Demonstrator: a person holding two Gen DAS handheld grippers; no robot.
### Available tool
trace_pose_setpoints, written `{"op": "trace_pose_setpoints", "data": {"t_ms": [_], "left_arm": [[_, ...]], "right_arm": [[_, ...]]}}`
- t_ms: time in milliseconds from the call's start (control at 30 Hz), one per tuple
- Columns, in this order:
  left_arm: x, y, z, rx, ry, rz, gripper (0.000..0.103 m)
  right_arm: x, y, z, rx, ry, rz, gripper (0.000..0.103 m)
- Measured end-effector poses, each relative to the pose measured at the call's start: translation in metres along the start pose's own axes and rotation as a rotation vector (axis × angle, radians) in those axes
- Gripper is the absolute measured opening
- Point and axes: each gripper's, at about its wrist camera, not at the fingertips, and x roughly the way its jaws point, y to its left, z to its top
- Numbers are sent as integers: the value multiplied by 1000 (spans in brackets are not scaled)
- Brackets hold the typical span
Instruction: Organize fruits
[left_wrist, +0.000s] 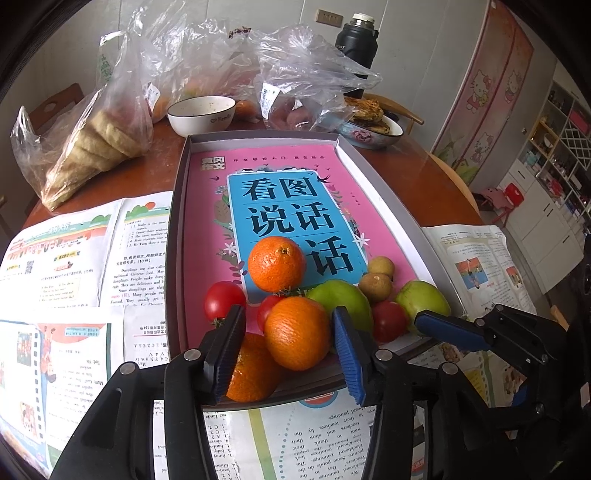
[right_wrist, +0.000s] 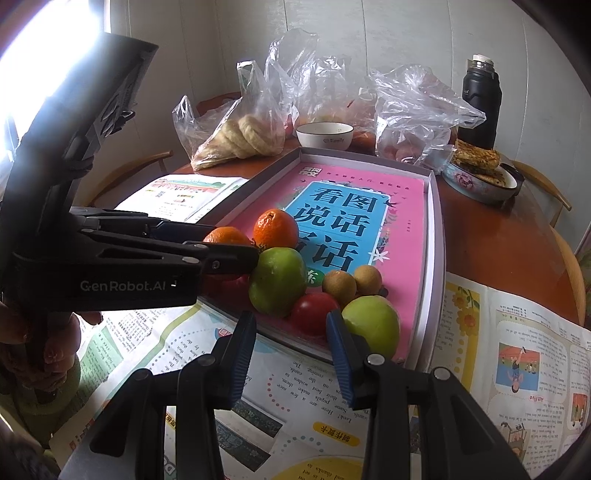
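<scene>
A round brown bench (left_wrist: 413, 177) is covered with printed sheets and carries a shallow grey box (left_wrist: 177, 221). The fruit is gathered at the box's near end. An orange (left_wrist: 297, 332) lies between the parted pads of the left hand-held gripper (left_wrist: 288, 350), untouched by them. The right hand-held gripper (right_wrist: 291, 354) is held open, empty, just before a green apple (right_wrist: 371, 325).

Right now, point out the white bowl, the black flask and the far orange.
white bowl (left_wrist: 201, 117): left wrist view, on its outer wall.
black flask (right_wrist: 480, 107): right wrist view, on its body.
far orange (left_wrist: 276, 264): left wrist view, middle of its peel.
</scene>
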Motion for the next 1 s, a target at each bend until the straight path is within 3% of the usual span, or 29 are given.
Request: {"op": "trace_pose_setpoints", "data": {"t_ms": [233, 367, 900, 1000], "left_arm": [[-5, 0, -1, 3, -5, 8, 54], [-8, -1, -3, 7, -13, 20, 67], [-36, -3, -11, 13, -79, 70, 77], [-40, -4, -14, 18, -89, 73, 78]], "right_arm": [[-3, 2, -1, 4, -3, -8, 42], [-8, 1, -1, 15, -15, -16, 46], [-32, -4, -3, 68, -62, -46, 55], [-37, -6, -4, 90, -76, -56, 63]]}}
